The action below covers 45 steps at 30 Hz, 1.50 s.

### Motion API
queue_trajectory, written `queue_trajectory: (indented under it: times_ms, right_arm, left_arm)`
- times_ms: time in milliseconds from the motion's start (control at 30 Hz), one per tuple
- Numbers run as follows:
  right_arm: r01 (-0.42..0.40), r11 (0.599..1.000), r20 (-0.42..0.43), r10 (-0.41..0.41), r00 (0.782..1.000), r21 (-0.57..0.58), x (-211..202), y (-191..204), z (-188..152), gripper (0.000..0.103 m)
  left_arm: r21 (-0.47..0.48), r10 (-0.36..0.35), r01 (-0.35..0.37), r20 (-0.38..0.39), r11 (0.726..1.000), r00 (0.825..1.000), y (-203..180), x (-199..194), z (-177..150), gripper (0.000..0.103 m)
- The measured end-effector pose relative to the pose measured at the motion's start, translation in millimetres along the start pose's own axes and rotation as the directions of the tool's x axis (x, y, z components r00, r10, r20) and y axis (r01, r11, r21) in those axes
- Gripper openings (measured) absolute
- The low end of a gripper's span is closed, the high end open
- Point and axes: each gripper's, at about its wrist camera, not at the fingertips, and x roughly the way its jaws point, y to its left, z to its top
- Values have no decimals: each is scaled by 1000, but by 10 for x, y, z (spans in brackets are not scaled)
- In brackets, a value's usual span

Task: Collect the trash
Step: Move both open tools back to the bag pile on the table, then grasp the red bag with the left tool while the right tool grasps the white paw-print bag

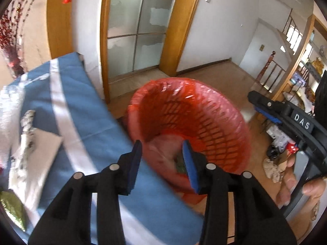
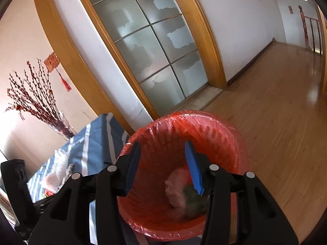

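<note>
Both grippers hover empty over the bin.
Left gripper [image 1: 162, 145] and right gripper [image 2: 163, 145] hold fingers apart above the red plastic-lined mesh wastebasket [image 2: 235, 143], crumpled trash [image 2: 177, 189] inside; a foil wrapper [image 1: 11, 206] waits at 8 o'clock on the blue-clothed table [image 1: 85, 106].

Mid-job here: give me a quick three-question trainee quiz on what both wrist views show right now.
1. True or false: the right claw is clamped on a piece of trash.
2. Multiple choice: the red basket is lined with A) a red plastic bag, B) newspaper, C) nothing.
3. Short answer: what still lies on the blue-and-white cloth left of the left claw?

Key
1. False: its jaws stand apart and hold nothing, above the basket's opening.
2. A.
3. A crumpled white wrapper, flat white paper and a green-gold scrap at the view's edge. Some trash already sits in the basket.
</note>
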Motion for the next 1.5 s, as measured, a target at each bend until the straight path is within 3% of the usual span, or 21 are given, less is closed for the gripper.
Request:
queue_trajectory:
  times_ms: [300, 733, 933, 1100, 1267, 1500]
  right_arm:
    - [14, 995, -19, -16, 1000, -95, 3, 220, -110, 46]
    - [-38, 976, -63, 25, 998, -215, 19, 764, -303, 46]
    - [-69, 965, -88, 48, 995, -253, 49, 998, -407, 46]
    - [-101, 953, -118, 69, 991, -286, 92, 1223, -516, 46]
    - [-138, 935, -147, 94, 985, -327, 112, 1464, -627, 46]
    - [-164, 919, -171, 108, 979, -360, 100, 1688, -746, 46]
  left_arm:
    - [26, 138, -139, 42, 990, 990, 254, -338, -248, 50]
    - [-91, 279, -272, 75, 958, 957, 979, -878, -552, 54]
    - [-172, 402, -384, 82, 907, 912, 1584, -1302, -790, 58]
    - [-269, 506, -476, 53, 837, 861, 2166, -1634, -1034, 59]
    - [-304, 542, -512, 19, 804, 840, 2490, -1747, -1244, 59]
    - [-298, 554, -530, -4, 794, 832, 2543, -1718, -1314, 59]
